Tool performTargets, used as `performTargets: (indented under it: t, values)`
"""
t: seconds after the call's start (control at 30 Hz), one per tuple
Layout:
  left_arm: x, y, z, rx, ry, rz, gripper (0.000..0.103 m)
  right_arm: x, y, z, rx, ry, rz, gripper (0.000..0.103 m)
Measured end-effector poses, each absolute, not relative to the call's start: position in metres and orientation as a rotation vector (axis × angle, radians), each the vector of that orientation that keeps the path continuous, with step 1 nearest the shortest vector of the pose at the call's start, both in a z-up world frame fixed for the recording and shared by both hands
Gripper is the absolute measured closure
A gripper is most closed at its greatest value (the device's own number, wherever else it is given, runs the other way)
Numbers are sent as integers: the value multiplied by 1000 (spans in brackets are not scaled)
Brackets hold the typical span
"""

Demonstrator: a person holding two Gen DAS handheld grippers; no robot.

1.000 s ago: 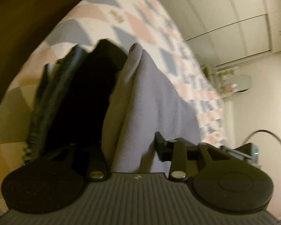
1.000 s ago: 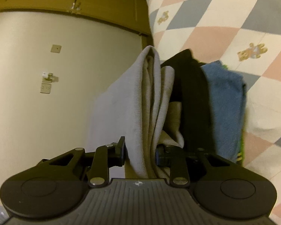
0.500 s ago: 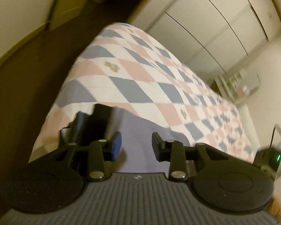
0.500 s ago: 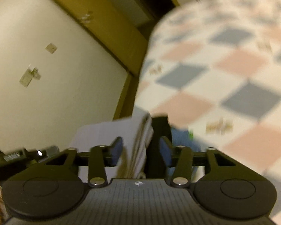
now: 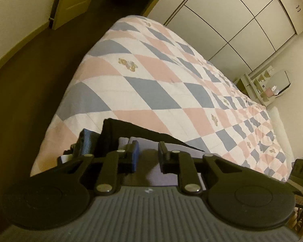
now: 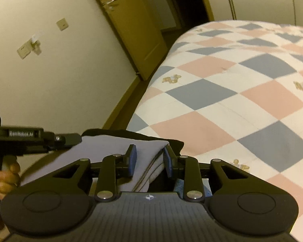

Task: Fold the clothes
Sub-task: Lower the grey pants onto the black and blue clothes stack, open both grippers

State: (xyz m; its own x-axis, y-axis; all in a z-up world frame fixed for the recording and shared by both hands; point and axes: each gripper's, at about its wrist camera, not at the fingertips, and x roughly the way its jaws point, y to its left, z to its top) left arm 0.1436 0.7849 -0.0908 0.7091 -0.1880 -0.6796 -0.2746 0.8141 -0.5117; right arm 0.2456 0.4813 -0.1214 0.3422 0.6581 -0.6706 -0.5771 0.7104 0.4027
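Left wrist view: left gripper (image 5: 148, 154) released, jaws apart over the grey folded garment (image 5: 151, 161), gripping nothing.
Right wrist view: right gripper (image 6: 148, 160) released, jaws spread either side of the grey garment's folded edge; contact with the pads cannot be told.
Stack: grey garment (image 6: 103, 147) on top, black garment (image 5: 131, 130) beneath, at the near corner of the checkered quilt (image 5: 161, 84).
Left side: door (image 6: 131, 30), wall switch (image 6: 62, 24).
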Motion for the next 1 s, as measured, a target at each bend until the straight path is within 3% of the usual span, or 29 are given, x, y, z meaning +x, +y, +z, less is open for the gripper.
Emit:
performTargets:
  t: [0.23, 0.4, 0.67, 0.9, 1.0]
  values:
    - [59, 752, -44, -509, 775, 24, 88, 224, 450, -78, 175, 860, 904, 68]
    - [-3, 719, -48, -476, 810, 31, 88, 169, 423, -49, 146, 846, 1153, 68]
    - [-7, 692, -76, -386, 818, 169, 86, 130, 429, -97, -74, 916, 1212, 73]
    - [-34, 691, -42, -396, 703, 224, 86, 119, 424, -68, -69, 852, 1170, 73]
    - [-34, 692, -52, -422, 766, 288, 86, 115, 411, -58, -18, 813, 1180, 72]
